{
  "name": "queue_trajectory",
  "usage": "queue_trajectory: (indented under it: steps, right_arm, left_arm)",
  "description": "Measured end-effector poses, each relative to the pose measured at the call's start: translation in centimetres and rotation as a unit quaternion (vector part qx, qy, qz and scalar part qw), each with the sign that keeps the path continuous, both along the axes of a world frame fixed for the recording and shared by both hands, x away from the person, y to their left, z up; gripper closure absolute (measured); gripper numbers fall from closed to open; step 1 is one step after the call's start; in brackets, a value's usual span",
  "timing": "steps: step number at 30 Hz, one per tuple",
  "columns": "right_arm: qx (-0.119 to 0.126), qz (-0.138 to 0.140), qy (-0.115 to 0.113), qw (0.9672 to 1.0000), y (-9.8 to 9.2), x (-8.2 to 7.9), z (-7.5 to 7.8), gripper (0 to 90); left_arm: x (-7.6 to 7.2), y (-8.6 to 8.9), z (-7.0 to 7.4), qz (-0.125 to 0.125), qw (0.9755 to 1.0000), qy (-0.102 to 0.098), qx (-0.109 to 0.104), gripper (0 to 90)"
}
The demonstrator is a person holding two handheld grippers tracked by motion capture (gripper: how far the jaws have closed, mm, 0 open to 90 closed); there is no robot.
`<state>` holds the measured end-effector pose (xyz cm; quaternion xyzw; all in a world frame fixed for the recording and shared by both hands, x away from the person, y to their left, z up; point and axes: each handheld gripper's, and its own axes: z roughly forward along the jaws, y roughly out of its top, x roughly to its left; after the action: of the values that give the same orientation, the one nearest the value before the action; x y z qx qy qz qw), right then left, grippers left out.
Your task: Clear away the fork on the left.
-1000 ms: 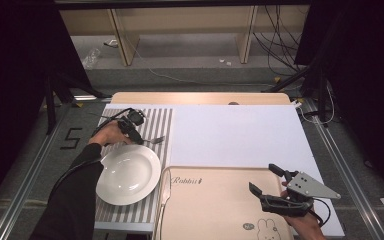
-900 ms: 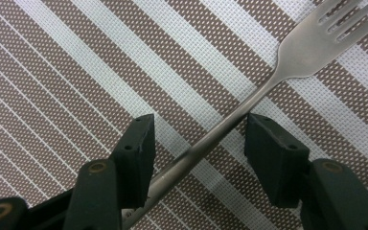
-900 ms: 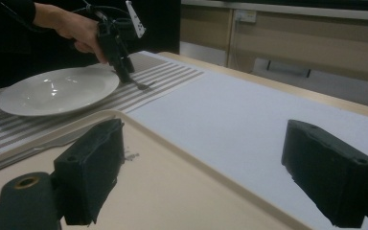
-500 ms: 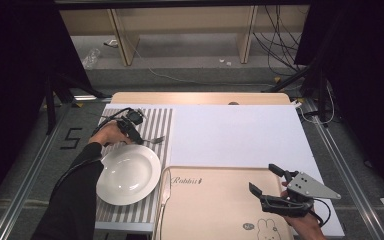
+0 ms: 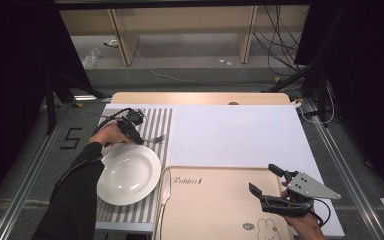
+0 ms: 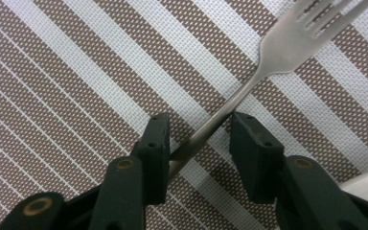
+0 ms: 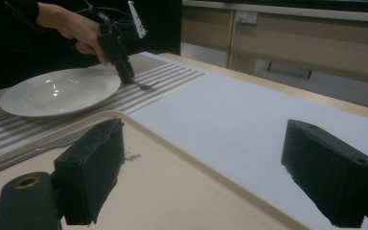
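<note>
A silver fork lies on the striped placemat, just past the white plate. My left gripper points down over it. Its jaws have just been closing, and the fork's handle runs slantwise between them; the pads stand close on either side with a gap still showing. In the right gripper view the left gripper stands at the plate's far rim with the fork at its tips. My right gripper hovers open over the beige tray with nothing between its jaws.
A table knife lies along the tray's left edge beside the placemat. A large white sheet covers the table's middle and right. The tray bears a rabbit print near its front. Cables and shelf legs stand on the floor beyond the table.
Neither hand has moved across the table. The plate, fork and knife lie where they were.
</note>
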<state>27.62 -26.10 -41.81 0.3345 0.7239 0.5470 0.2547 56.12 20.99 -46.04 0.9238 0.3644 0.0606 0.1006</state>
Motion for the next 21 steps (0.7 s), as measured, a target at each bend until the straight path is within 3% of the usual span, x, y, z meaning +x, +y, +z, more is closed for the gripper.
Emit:
queue_trajectory:
  steps: [11,21]
  right_arm:
    - [0.001,0.000,0.002,1.0000,-0.01,-0.02,0.01,15.6]
    - [-0.001,0.001,-0.001,1.0000,0.01,0.03,-0.03,15.7]
  left_arm:
    - [-0.23,-0.82,0.09,-0.027,0.9994,0.002,0.019,71.0]
    - [-0.49,-1.02,0.07,-0.041,0.9990,0.005,0.016,81.2]
